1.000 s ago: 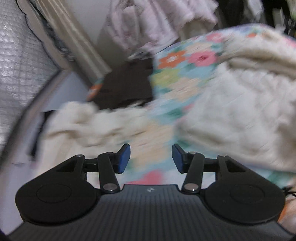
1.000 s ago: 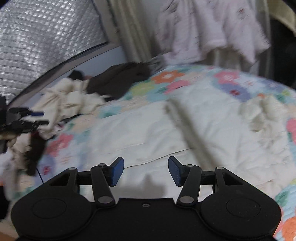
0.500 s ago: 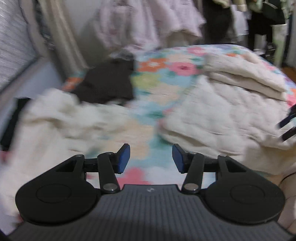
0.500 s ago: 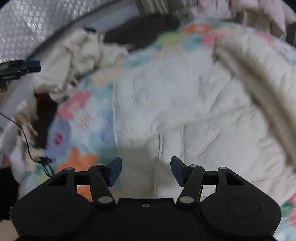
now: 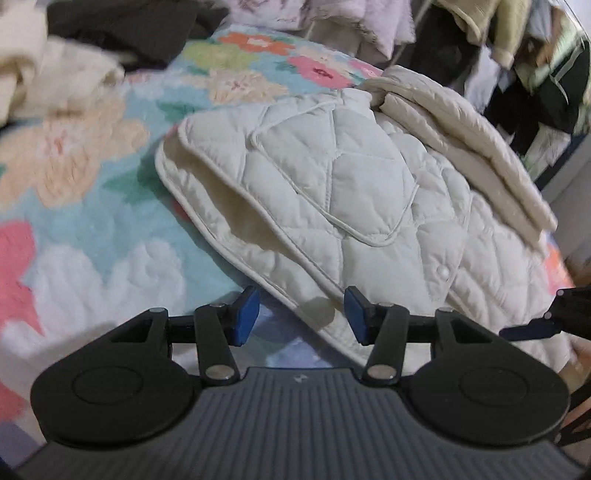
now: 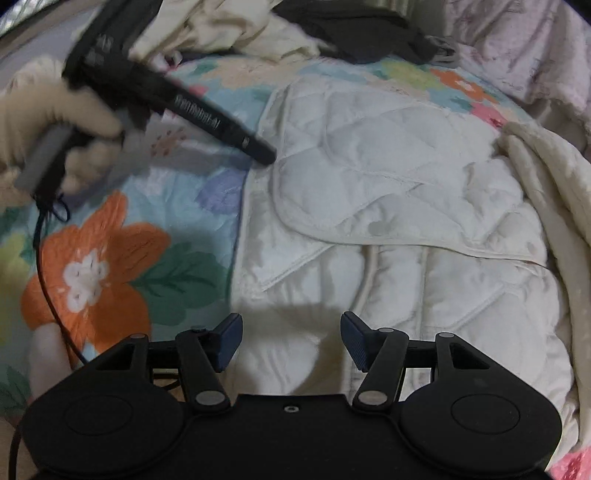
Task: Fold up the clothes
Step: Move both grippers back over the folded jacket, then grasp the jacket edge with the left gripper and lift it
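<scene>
So we've got the cream quilted jacket (image 5: pixel 354 177) lying spread out on the flowery bedspread (image 5: pixel 85 206), with a second folded cream piece (image 5: pixel 465 125) resting along its far side. Our left gripper (image 5: pixel 301 319) hangs right over the jacket's near piped hem, jaws apart and nothing pinched between the blue pads (image 5: pixel 245 314) as far as we can see. Our right gripper (image 6: pixel 291 339) sits low over the jacket's bottom panel (image 6: pixel 388 288), jaws also released and gripping nothing. From the right wrist view you can see the left gripper's tip (image 6: pixel 264 155) right at the jacket's edge, gloved hand (image 6: pixel 55 122) on its handle. Messy pile of cream and dark clothes (image 6: pixel 295 26) at the back.
</scene>
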